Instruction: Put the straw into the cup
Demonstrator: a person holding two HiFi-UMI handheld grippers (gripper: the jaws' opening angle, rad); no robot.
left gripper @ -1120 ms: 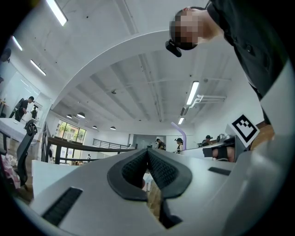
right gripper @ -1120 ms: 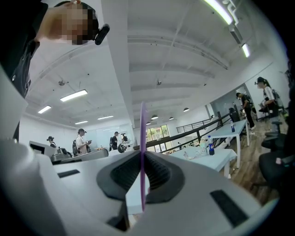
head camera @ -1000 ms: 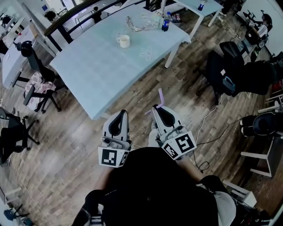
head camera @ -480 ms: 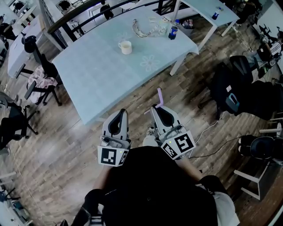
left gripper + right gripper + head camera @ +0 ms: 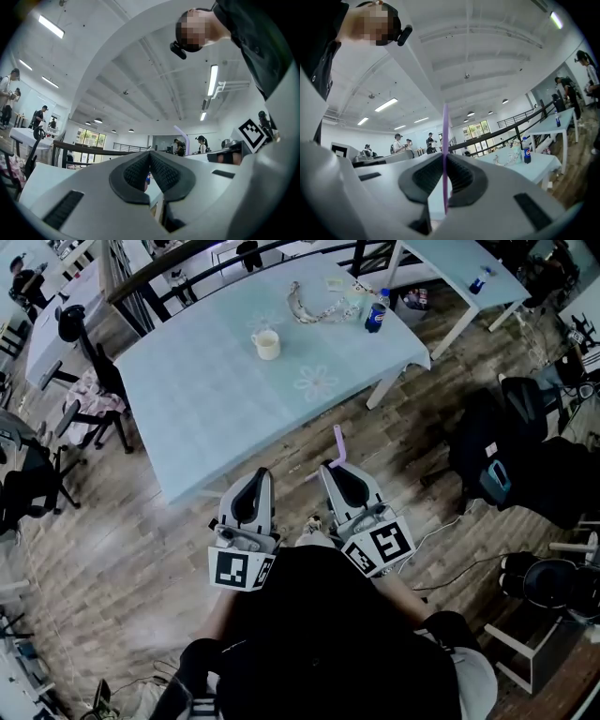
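A pale cup (image 5: pixel 266 343) stands on the light-blue table (image 5: pixel 216 399), far ahead of both grippers. My right gripper (image 5: pixel 330 468) is shut on a purple straw (image 5: pixel 338 444), which sticks up past its jaws and bends near the top. In the right gripper view the straw (image 5: pixel 445 136) runs upright between the pads (image 5: pixel 458 174). My left gripper (image 5: pixel 260 474) is beside it, shut with nothing in it; its pads (image 5: pixel 136 171) meet at the tip. From the left gripper view the straw (image 5: pixel 183 140) shows off to the right. Both grippers hang over the wooden floor, short of the table's near edge.
A blue-labelled bottle (image 5: pixel 377 312) and a chain-like heap (image 5: pixel 314 304) lie at the table's far end. Office chairs (image 5: pixel 89 395) stand left of the table. Dark bags and chairs (image 5: pixel 525 446) crowd the right, with a second table (image 5: pixel 450 261) behind. Cables (image 5: pixel 441 531) run across the floor.
The table and cup have drifted nearer and to the right in the head view as the person walks toward them. Both grippers keep their place and hold.
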